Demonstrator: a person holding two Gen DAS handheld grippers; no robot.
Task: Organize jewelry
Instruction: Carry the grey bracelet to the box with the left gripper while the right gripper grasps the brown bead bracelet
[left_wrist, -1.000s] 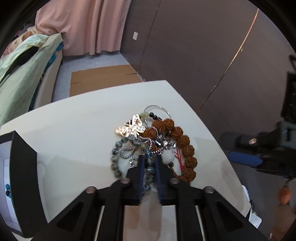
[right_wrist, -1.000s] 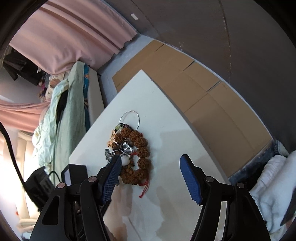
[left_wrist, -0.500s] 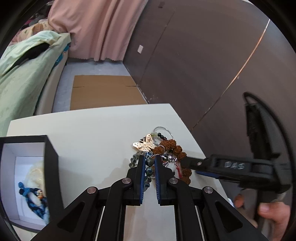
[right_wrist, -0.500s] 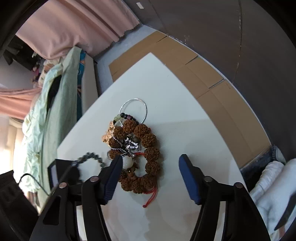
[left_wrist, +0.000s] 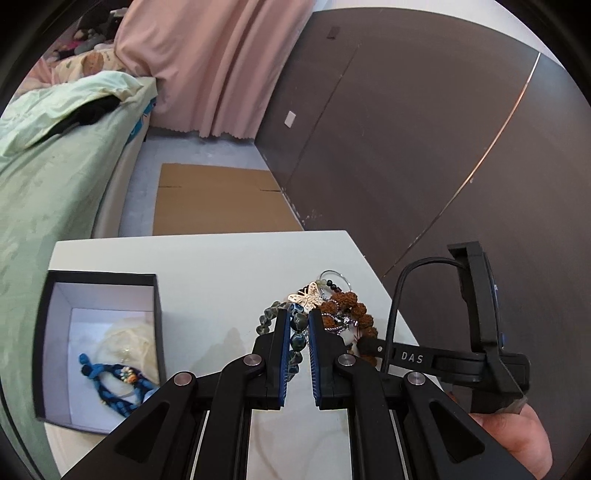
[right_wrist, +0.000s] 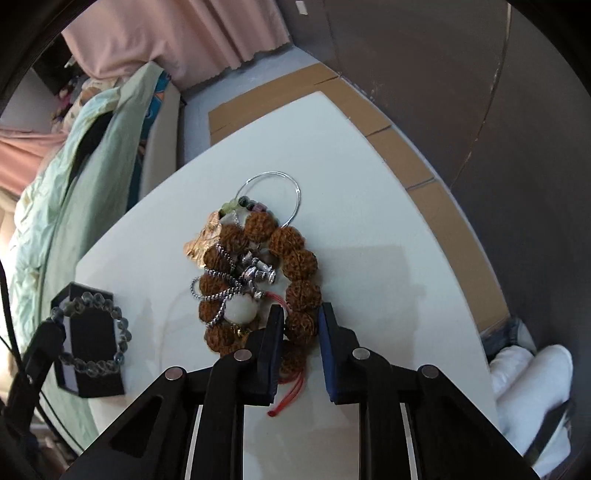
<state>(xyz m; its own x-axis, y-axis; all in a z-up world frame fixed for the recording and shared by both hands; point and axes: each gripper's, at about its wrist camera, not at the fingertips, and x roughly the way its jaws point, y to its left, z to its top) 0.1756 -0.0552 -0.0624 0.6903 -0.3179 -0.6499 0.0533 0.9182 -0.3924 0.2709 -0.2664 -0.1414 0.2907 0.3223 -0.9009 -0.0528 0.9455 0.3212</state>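
Left gripper (left_wrist: 297, 325) jaws clamping grey bead bracelet (right_wrist: 92, 332), right gripper (right_wrist: 301, 321) jaws just closed onto brown bead bracelet (right_wrist: 295, 258) (box interior (left_wrist: 110, 332) left view only)

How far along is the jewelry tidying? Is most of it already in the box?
Not most. The black box holds a blue cord piece. The left gripper carries a grey bead bracelet; the right gripper, jaws just closing, pinches the brown bead bracelet. The silver chain, hoop and gold butterfly remain on the table.

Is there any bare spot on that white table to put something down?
Yes: the table is bare between the black box and the jewelry pile, and beyond the pile toward its far edge. The crowded part is the pile itself, where the right gripper is working.
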